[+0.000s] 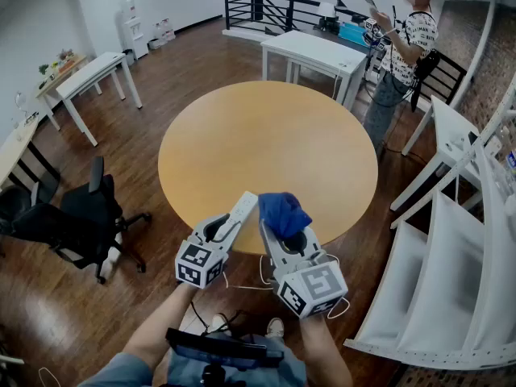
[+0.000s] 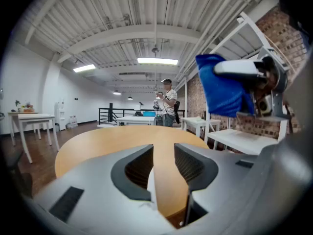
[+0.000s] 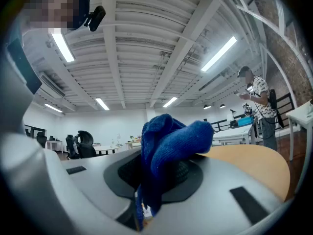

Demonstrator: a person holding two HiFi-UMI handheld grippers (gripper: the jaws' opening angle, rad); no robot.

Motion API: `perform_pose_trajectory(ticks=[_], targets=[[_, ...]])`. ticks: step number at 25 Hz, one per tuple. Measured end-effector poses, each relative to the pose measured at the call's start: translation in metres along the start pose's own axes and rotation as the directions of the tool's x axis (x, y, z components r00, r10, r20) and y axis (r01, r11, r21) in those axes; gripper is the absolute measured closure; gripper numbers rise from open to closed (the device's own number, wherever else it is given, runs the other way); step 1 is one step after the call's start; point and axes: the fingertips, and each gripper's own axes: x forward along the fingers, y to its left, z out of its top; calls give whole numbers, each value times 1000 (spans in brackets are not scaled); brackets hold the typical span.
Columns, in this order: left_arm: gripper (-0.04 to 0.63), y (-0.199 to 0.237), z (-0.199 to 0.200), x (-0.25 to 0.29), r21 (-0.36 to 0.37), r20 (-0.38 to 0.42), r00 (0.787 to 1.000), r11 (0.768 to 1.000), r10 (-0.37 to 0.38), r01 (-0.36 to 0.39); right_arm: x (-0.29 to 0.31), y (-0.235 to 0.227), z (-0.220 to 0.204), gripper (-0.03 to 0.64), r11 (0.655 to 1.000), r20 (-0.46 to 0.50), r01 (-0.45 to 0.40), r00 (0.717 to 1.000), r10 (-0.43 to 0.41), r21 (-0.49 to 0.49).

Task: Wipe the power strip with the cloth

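The white power strip [image 1: 244,206] lies lengthwise at the near edge of the round wooden table [image 1: 266,135], between my two grippers. My left gripper [image 1: 225,224] hovers just to its left. In the left gripper view its jaws [image 2: 164,158] stand apart, and only table shows through the gap. The strip is hidden there. I cannot tell whether the left gripper touches it. My right gripper [image 1: 285,229] is shut on a bunched blue cloth [image 1: 283,211], which sticks up out of the jaws [image 3: 161,175]. The cloth [image 3: 171,141] also shows at the upper right of the left gripper view [image 2: 222,89].
A white cable [image 1: 242,285] hangs below the table's near edge. A black office chair [image 1: 89,216] stands at the left and white tables [image 1: 314,51] behind. A person [image 1: 403,47] stands at the far right, next to white shelving [image 1: 451,248].
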Motion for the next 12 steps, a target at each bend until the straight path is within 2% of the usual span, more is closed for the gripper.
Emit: perform_pose_trajectory(ticks=[4, 9, 12], targets=[[350, 16, -57, 11, -19, -133, 990, 999, 44, -47, -5, 5, 0, 546, 1000, -1, -9, 1000, 9, -9], [289, 31, -104, 22, -20, -237, 966, 994, 98, -106, -6, 5, -4, 546, 1000, -17, -8, 1000, 7, -16], [245, 33, -122, 27, -34, -273, 956, 992, 111, -124, -6, 3, -7, 546, 1000, -27, 1, 1000, -2, -15]])
